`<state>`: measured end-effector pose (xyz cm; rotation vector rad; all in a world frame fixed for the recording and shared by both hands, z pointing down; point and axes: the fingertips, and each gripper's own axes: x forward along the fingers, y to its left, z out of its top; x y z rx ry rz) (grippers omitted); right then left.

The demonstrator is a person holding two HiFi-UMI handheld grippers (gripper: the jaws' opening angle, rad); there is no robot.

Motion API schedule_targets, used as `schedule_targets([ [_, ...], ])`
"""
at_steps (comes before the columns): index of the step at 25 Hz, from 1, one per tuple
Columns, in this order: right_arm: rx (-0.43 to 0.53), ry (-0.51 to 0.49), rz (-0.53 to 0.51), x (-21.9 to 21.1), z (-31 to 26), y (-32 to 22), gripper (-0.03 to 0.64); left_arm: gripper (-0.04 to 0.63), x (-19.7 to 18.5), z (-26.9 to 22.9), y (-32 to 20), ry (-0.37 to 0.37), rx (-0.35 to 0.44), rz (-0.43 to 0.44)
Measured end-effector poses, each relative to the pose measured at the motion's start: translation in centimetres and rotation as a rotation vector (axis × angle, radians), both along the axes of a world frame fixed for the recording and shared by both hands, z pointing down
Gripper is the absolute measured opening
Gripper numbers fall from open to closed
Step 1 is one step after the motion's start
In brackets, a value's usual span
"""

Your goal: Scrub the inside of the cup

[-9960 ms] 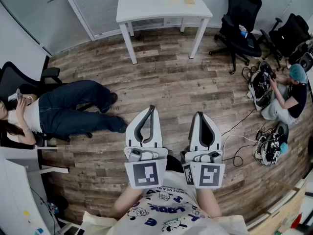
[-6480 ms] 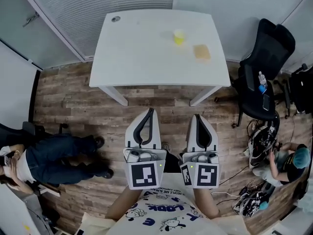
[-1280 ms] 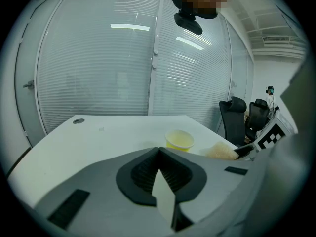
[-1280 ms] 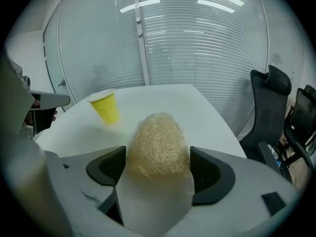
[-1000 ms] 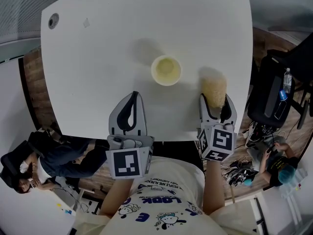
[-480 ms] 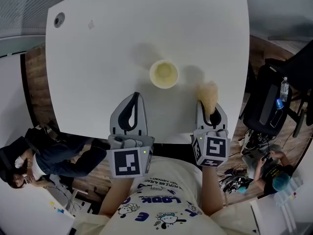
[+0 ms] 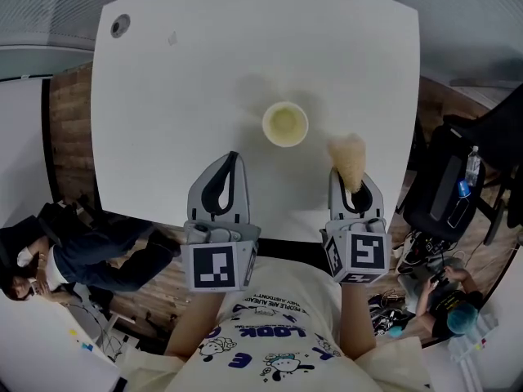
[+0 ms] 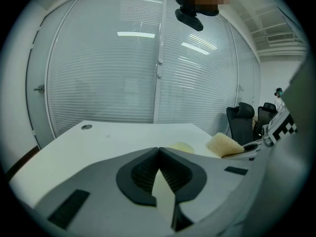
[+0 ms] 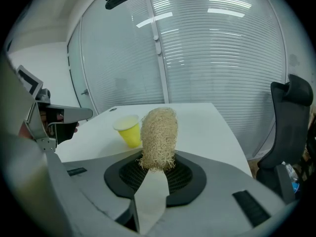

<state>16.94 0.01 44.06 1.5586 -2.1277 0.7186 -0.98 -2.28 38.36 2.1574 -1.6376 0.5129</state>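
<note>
On white table (image 7: 188,88) before blinds (image 8: 108,73), cup (image 7: 285,125)

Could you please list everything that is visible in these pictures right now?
table: one, white, below both grippers
cup: one, yellow, upright on the table, ahead of the grippers
loofah scrubber: one, tan, sticking out of the right gripper
cable port: one, grey, far left table corner
office chairs: two, black, right of the table
bottle: one, clear with blue, on the nearer chair
people: two, one sitting lower left, one lower right
left gripper: grey, shut, empty
right gripper: grey, gripping the loofah scrubber; its jaws have just been closing on it
</note>
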Motion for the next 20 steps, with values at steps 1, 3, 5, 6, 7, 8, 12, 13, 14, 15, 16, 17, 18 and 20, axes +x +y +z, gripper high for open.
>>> schedule_targets([
  [1,0.005,-0.003,-0.005,-0.1,-0.2,-0.2,0.087,0.026,-0.2,0.1,0.0,0.006,-0.008,-0.007],
  [3,0.009,-0.006,-0.012,-0.3,-0.3,-0.6,0.087,0.026,-0.4,0.5,0.1,0.018,-0.025,-0.01],
  [5,0.006,0.0,-0.019,-0.5,-0.4,-0.9,0.087,0.026,-0.6,0.7,0.1,0.02,-0.038,0.0],
  [6,0.003,0.004,-0.019,-0.6,-0.4,-1.0,0.086,0.027,-0.7,0.8,0.0,0.018,-0.041,0.005],
  [7,0.002,0.008,-0.016,-0.6,-0.5,-1.1,0.086,0.028,-0.9,0.9,-0.1,0.014,-0.042,0.01],
  [8,0.002,0.013,-0.012,-0.6,-0.6,-1.2,0.086,0.028,-1.1,0.9,-0.2,0.01,-0.045,0.015],
  [12,0.008,0.056,-0.007,-0.2,-1.0,-1.7,0.086,0.028,-1.5,1.6,-0.8,-0.009,-0.07,0.05],
  [13,0.007,0.063,-0.005,-0.1,-1.0,-1.8,0.086,0.028,-1.5,1.8,-0.9,-0.015,-0.073,0.06],
  [14,0.006,0.067,-0.002,0.0,-1.0,-1.8,0.086,0.028,-1.5,1.9,-1.2,-0.022,-0.07,0.071],
  [15,0.004,0.07,0.001,0.1,-1.0,-2.0,0.086,0.028,-1.6,2.0,-1.5,-0.026,-0.064,0.082],
  [16,0.001,0.073,0.002,0.2,-1.0,-2.1,0.086,0.028,-1.6,2.1,-1.8,-0.024,-0.057,0.091],
  [17,-0.002,0.076,0.002,0.2,-0.9,-2.2,0.086,0.028,-1.7,2.1,-2.2,-0.016,-0.051,0.1],
  [18,-0.007,0.079,0.002,0.1,-0.8,-2.3,0.086,0.028,-1.8,2.2,-2.4,-0.008,-0.048,0.113],
  [20,-0.014,0.079,0.002,-0.3,-0.6,-2.5,0.086,0.029,-2.0,2.6,-2.7,-0.004,-0.056,0.153],
])
